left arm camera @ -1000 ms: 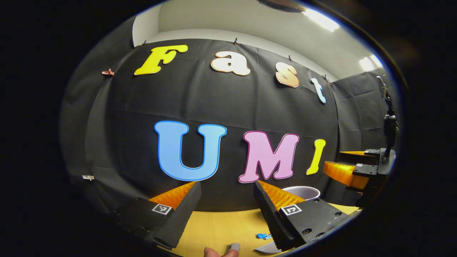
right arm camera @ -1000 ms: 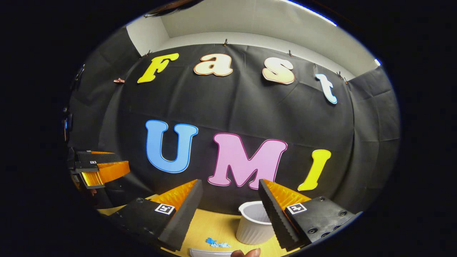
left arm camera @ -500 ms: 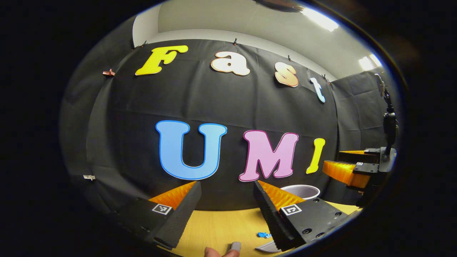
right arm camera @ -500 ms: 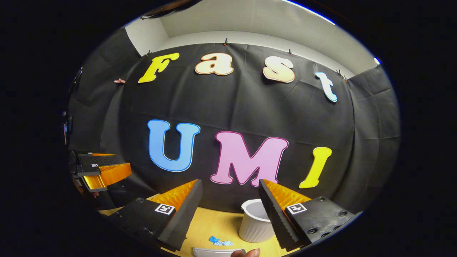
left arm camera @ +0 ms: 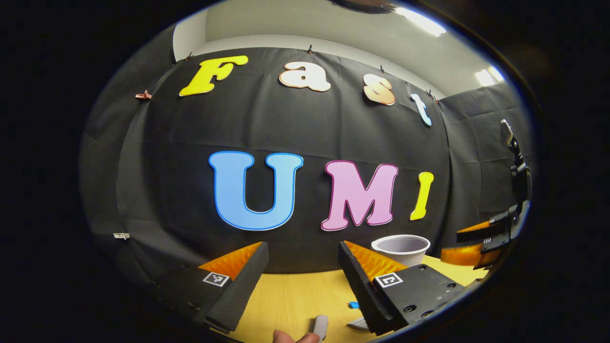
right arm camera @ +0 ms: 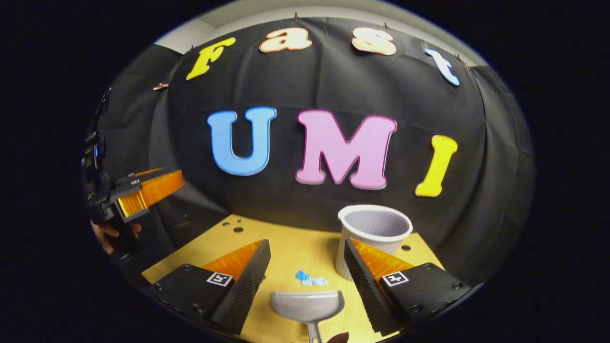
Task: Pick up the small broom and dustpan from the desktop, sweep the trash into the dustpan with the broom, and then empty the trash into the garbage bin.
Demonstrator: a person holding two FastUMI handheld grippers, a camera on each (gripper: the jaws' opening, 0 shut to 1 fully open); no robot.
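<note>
Right gripper view has the dustpan [right arm camera: 309, 305] low in the middle of the frame, lying flat on the desk [right arm camera: 281, 243] in the gap between the fingers of the right tool [right arm camera: 305, 267], which stand wide apart and hold nothing. The pan's long axis runs straight up and down the frame: its handle points at the bottom edge, toward the tool, and its wide mouth faces away, toward the blue trash [right arm camera: 309, 278] just beyond it. To the right of the trash, and partly behind the right finger, stands the white garbage bin [right arm camera: 374, 231], upright and open. So the right tool looks the nearer one to the dustpan, and the handle is already lined up with it; my guess is that the coming grasp needs a move down and slightly forward rather than a turn. In the left gripper view, the left tool [left arm camera: 302, 269] is also spread open and empty. A pale grey handle end [left arm camera: 320, 326] shows at the bottom centre of that frame, between its fingers; it may be the broom, though too little shows to be sure. The far-off left tool appears at the left edge of the right gripper view, well apart from the pan.
</note>
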